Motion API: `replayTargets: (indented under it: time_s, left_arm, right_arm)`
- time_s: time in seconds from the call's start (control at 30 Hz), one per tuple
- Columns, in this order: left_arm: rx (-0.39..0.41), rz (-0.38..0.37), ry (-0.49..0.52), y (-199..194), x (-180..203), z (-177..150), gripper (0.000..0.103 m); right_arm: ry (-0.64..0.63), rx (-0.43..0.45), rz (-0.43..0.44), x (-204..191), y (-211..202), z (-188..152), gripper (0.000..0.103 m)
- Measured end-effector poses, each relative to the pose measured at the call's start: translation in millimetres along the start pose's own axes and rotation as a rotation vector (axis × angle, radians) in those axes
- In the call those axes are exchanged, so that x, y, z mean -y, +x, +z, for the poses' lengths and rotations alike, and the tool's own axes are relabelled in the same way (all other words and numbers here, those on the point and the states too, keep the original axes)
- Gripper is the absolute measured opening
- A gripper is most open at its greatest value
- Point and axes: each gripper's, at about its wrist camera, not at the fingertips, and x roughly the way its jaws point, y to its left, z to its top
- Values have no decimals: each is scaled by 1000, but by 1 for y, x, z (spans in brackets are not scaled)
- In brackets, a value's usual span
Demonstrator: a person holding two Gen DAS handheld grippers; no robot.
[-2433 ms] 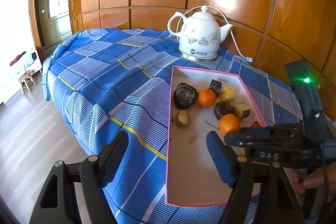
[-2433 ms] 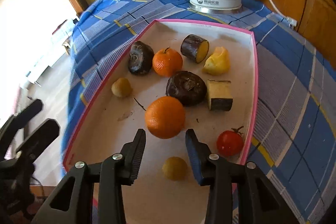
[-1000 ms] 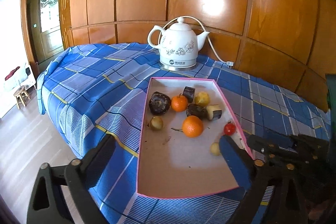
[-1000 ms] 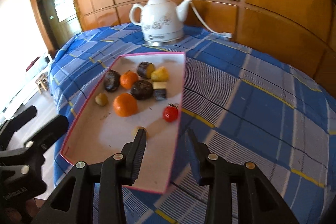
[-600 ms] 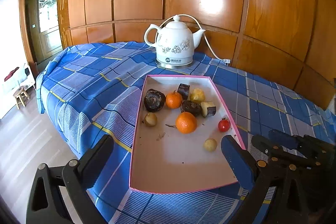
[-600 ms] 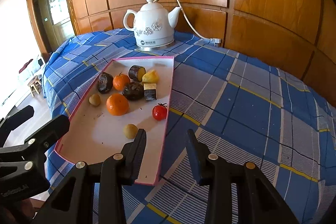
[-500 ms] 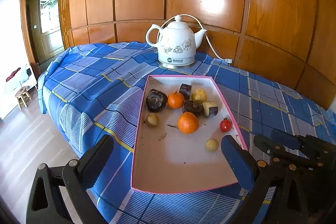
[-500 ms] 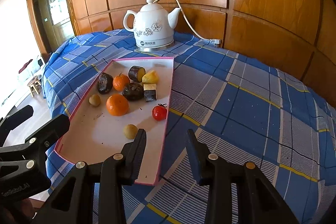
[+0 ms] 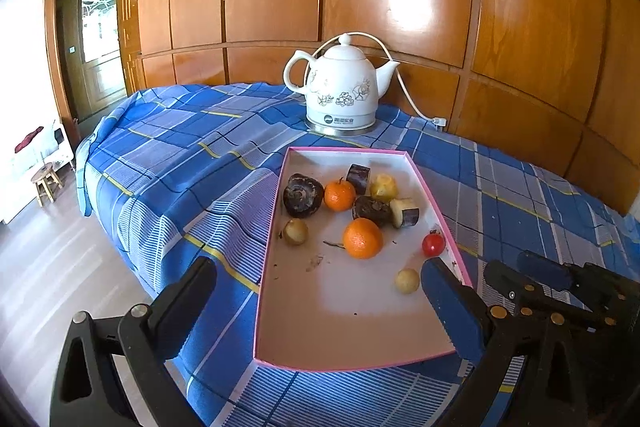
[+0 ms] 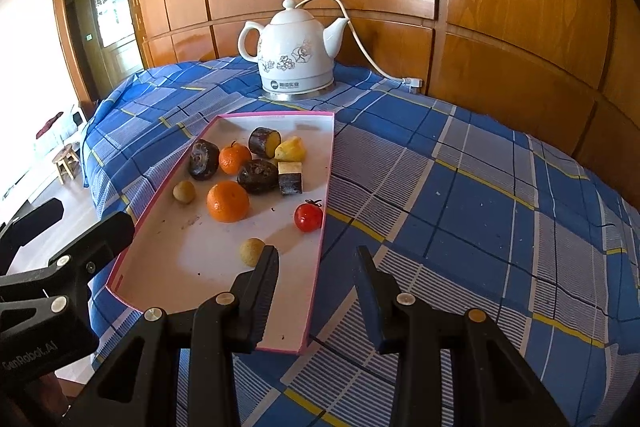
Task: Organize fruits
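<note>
Tray (image 9: pixel 276 227): long axis runs from the grippers toward the kettle (image 9: pixel 340 95).
Left gripper (image 9: pixel 318 297): jaws wide apart, empty.
Right gripper (image 10: pixel 318 267): jaws narrowly apart, empty.

Near half of the pink-rimmed tray (image 9: pixel 356 331) is bare, easy way in for my left gripper (image 9: pixel 320 291), jaws wide, nothing between. Fruit crowds the far half: big orange (image 9: pixel 362 238) mid-tray, tomato (image 9: pixel 433 244) by the right rim, small yellow fruit (image 9: pixel 407 281) just beside my right finger. My right gripper (image 10: pixel 318 269) hangs over the tray's right rim, jaws narrow and empty. Cloth (image 10: pixel 460 211) to the right is bare. White kettle (image 10: pixel 294 57) and its cord (image 10: pixel 372 61) block the back, wood wall (image 10: pixel 500 27) behind.
</note>
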Motion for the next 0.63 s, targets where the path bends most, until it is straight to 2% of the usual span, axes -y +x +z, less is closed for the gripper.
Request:
replayTargets:
  time_s: [0.63]
  left_arm:
    - [27,19,12,-5,2,-1,103]
  right_arm:
    - [5,2,-2,2,-2,1,38]
